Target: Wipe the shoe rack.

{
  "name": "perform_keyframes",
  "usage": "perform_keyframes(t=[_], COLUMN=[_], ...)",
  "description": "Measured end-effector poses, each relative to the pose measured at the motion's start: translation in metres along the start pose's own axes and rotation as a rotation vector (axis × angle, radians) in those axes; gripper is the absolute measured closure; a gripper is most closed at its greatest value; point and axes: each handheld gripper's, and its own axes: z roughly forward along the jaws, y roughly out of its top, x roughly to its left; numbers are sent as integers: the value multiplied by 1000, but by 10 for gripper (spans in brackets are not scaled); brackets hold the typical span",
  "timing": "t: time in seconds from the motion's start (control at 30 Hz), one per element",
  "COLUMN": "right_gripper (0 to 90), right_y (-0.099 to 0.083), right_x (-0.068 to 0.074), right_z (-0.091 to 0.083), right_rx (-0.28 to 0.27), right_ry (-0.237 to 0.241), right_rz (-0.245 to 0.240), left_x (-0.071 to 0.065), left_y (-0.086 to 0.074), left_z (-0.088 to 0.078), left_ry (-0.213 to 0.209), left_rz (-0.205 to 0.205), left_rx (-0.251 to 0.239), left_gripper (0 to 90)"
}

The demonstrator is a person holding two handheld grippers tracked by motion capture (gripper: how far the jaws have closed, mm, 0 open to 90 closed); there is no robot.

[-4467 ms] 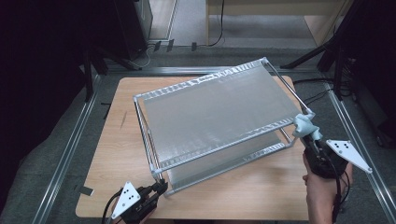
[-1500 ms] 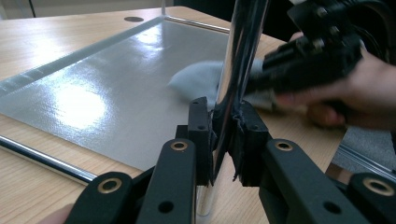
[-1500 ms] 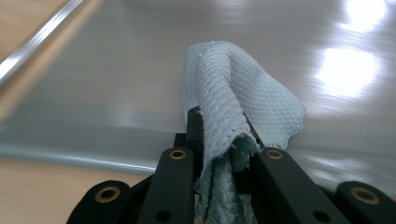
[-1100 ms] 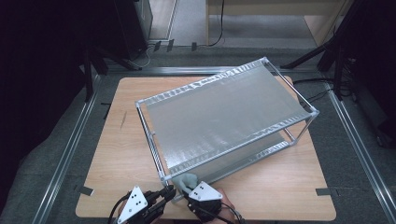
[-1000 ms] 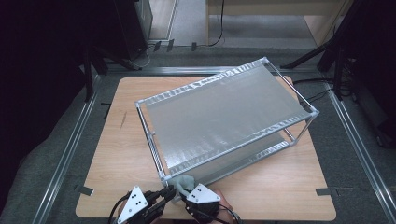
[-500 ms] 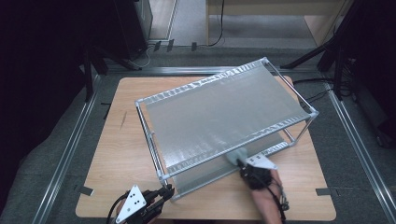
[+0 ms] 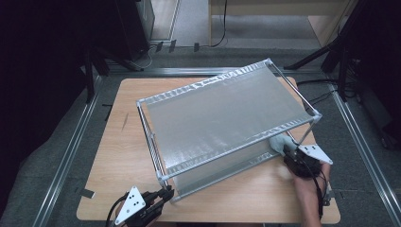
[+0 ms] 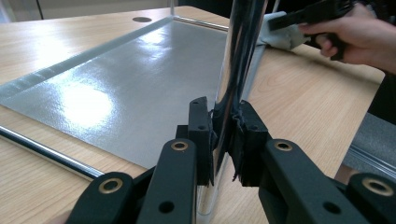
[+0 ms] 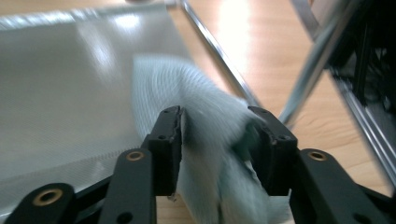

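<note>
Item one, the wooden table [image 7: 118, 142]: it carries all I am working on.

Item two, the two-tier metal shelf rack [image 7: 222, 111]: it sits skewed across the table, a grey ribbed sheet on each tier, chrome posts at the corners.

Item three, my left gripper [image 7: 163, 196]: it is at the rack's near left corner, jaws clamped tight on the chrome corner post [image 8: 236, 70]; the left gripper view has the pads pressed to both sides of it.

Item four, my right gripper [image 7: 283, 149]: it is at the rack's near right corner, by the lower tier. Its jaws have just been opening; the pale green cloth [image 9: 210, 140] is bunched between them, and I see both pads touching it.
</note>
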Motion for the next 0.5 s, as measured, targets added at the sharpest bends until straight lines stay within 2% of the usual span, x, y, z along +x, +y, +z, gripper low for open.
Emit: perform_keyframes(t=[0.1,0.23,0.27,0.33,0.4,0.43,0.5], right_gripper=[525,502,527,724,847,863,873], right_y=[3,0,-1,-3,-3,-3,-3], right_x=[-2,-3,-2,1,5,8,12], right_z=[-8,1,4,5,7,8,10], right_rx=[-16,53,69,71,76,82,78], right_ry=[40,54,57,41,58,48,-3], right_rz=[-7,-11,-14,-25,-30,-39,-40], left_x=[0,0,0,0,1,0,0], left_y=[0,0,0,0,0,0,0], left_z=[0,-1,-1,-1,-1,-1,-1], left_ry=[3,5,5,3,2,1,0], left_rz=[-4,-2,-2,-4,-6,-8,-5], left_rx=[1,2,1,-1,-2,-3,-1], left_gripper=[804,804,804,804,804,804,804])
